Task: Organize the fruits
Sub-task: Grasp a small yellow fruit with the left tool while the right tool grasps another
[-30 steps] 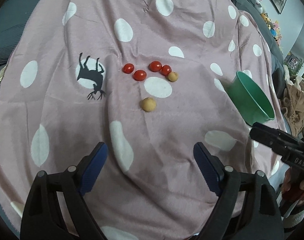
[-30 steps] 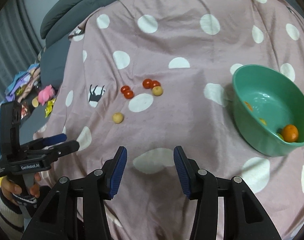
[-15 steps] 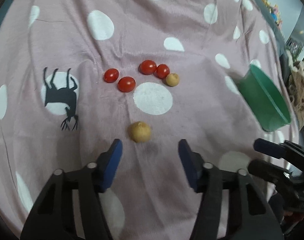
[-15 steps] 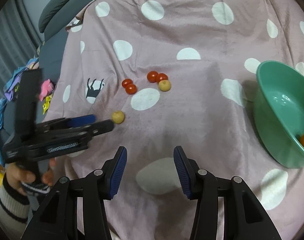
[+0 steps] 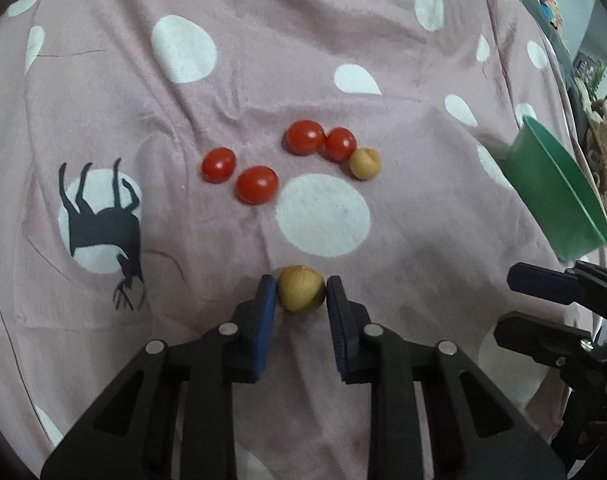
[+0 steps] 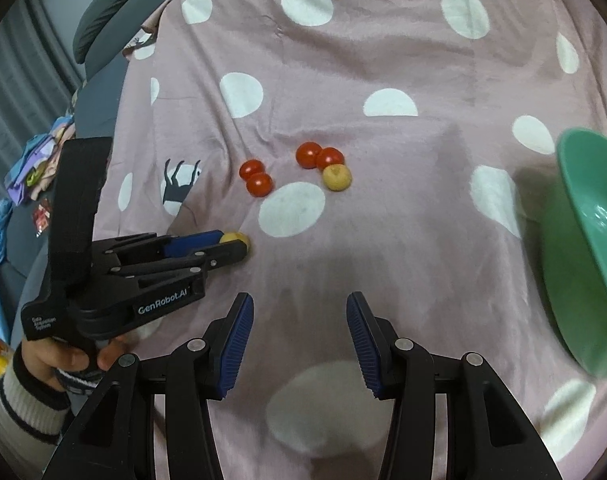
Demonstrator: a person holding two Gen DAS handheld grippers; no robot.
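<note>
Now left gripper (image 5: 301, 294) has its blue pads pinching the near yellow fruit (image 5: 301, 289), which sits on the pink spotted blanket (image 5: 263, 60). Right gripper (image 6: 299, 344) hangs over bare blanket, jaws spread, nothing between them. Farther off: four cherry tomatoes (image 5: 257, 184) and a second yellow fruit (image 5: 365, 163) (touching one tomato). Green bowl (image 6: 583, 256) sits at the right, tilted.

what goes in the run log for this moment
left gripper: shut on tan fruit | right gripper: open, empty | bowl: right of fruits
</note>
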